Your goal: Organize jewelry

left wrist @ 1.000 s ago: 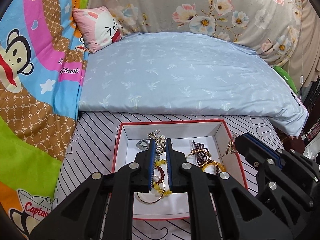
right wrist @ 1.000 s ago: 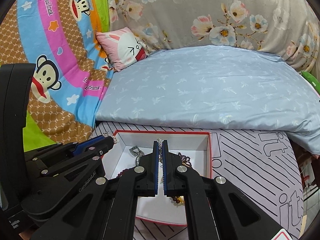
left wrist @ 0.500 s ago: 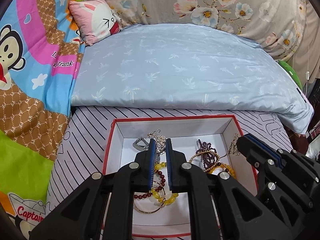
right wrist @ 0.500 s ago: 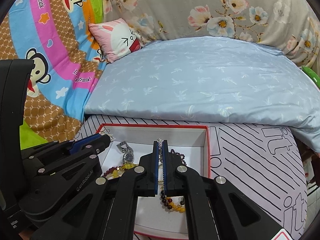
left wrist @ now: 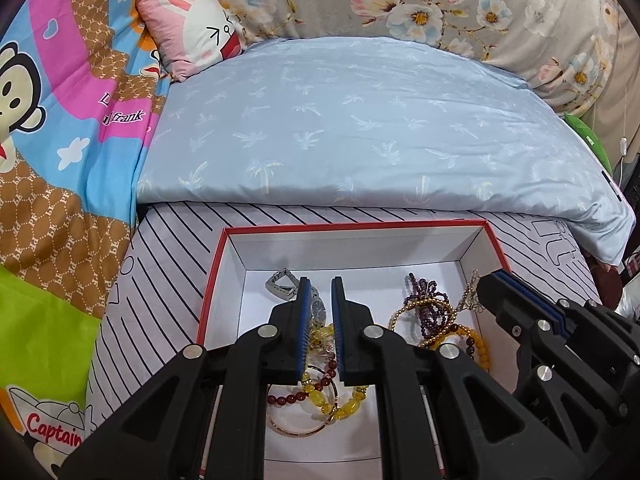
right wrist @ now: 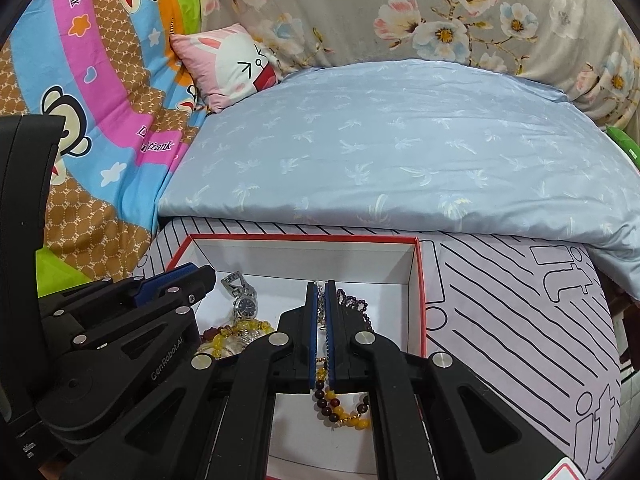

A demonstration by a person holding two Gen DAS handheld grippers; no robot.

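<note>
A: What's in view?

B: A shallow white cardboard box with a red rim (left wrist: 224,276) sits on a bed w/ a pale striped sheet (left wrist: 160,272). Behind it lies a light-blue quilt w/ a palm-tree print (left wrist: 360,128), then a small pink rabbit-face cushion (left wrist: 196,28).

A: And the jewelry?

B: All inside the box. A silver metal wristwatch (right wrist: 242,300) lies near the back left. In front of it, a yellow-and-dark-red bead bracelet (left wrist: 320,392) lies over a thin gold bangle (left wrist: 296,432). On the right side is a tangle of purple and gold bead strands (left wrist: 428,308), plus an orange bead bracelet (left wrist: 476,340).

A: The grippers?

B: Both hang over the box, angled down. Left gripper (left wrist: 318,284): black arms, blue-padded fingers clenched nearly together, nothing pinched; the watch shows in the thin gap, below them. Right gripper (right wrist: 321,286): fingers just parting by a sliver, w/ a thin silvery chain (right wrist: 320,312) running in the slit. Can't tell if the pads press it.
</note>
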